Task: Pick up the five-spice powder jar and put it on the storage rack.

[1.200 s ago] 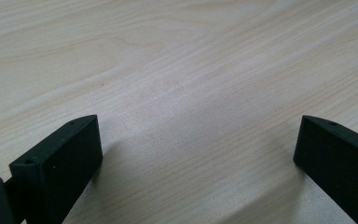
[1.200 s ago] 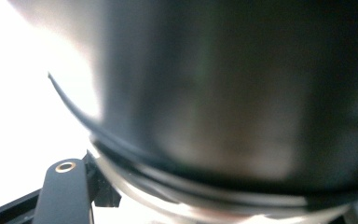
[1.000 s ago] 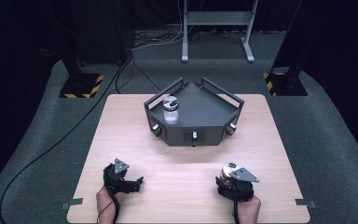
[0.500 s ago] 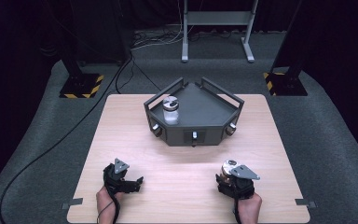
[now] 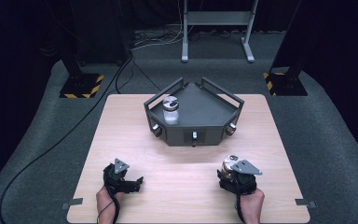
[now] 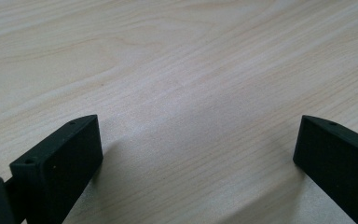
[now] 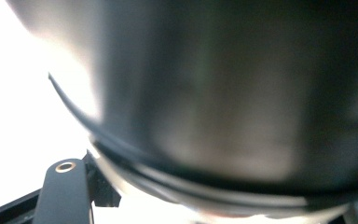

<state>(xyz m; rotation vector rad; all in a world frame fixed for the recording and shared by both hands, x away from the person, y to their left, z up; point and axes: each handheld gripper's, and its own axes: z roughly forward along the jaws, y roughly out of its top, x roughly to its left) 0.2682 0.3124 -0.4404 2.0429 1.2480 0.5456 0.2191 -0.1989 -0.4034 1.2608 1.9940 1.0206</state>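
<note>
The right gripper point(image 5: 235, 173) grips a jar point(image 7: 223, 102) upright between its jaws. The left gripper point(image 5: 121, 179) rests on the desk point(image 5: 186, 196), jaws wide apart, nothing between. A tray point(image 5: 205, 100) lies ahead of both.

Pale wood, black plastic, bright metal

My surface point(image 6: 177, 70) is smooth, matt, light-grained wood; my left tongs point(image 6: 196, 154) look matt black plastic; my right tongs point(image 5: 233, 173) grip a shiny metal-lidded jar point(image 7: 223, 93).

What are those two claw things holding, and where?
The left gripper is open, holding nothing. The right gripper grips a silver-lidded jar; where exactly cannot be told.
</note>
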